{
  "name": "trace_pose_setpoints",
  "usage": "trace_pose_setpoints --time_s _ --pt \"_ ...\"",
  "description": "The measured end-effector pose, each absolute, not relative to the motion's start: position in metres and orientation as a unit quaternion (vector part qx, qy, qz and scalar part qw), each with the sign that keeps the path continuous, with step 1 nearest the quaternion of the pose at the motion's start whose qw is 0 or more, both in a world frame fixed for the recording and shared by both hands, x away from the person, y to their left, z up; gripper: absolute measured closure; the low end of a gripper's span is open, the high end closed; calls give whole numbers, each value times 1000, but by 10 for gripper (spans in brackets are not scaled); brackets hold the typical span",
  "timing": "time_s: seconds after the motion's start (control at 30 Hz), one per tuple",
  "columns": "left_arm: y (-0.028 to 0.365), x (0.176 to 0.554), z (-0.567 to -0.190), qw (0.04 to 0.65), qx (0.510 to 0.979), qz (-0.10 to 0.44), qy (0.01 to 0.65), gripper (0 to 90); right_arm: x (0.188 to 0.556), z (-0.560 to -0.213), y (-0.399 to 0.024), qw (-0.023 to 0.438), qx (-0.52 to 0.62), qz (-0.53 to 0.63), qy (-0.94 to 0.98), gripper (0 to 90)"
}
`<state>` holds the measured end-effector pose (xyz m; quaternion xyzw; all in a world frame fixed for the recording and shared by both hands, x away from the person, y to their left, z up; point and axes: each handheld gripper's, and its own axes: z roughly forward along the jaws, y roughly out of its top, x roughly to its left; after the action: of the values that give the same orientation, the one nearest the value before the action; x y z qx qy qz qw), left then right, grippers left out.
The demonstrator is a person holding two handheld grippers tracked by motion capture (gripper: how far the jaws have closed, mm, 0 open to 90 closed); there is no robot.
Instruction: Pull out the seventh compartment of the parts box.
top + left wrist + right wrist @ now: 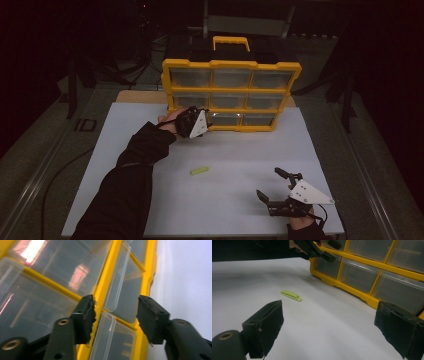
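Your left gripper (116, 312) stood half-closed around the clear drawer's pull tab (113, 307), bottom-left in the yellow organizer (231, 92), pads not yet pressing. Best squeeze squarely, then pull straight. Right gripper (274, 184) gaped, idle.

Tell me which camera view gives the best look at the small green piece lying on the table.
The right gripper view: the green piece lies close, sharp and unobstructed on the white sheet. In the high view the piece is just a tiny sliver. The left gripper view faces the yellow drawer cabinet.
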<state>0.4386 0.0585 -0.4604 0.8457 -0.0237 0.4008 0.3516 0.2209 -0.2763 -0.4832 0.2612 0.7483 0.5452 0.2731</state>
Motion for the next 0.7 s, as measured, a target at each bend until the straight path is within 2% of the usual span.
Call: trace_pose_setpoints --time_s 0.2,0.57,0.7 --pt "59 444 -466 340 845 411 -34 589 221 -483 -277 274 262 546 747 85" --pt "61 447 -470 327 845 420 -49 627 221 -484 -276 267 259 546 750 85" --pt "59 447 -469 322 845 424 -43 673 221 -483 -276 270 259 544 751 85"
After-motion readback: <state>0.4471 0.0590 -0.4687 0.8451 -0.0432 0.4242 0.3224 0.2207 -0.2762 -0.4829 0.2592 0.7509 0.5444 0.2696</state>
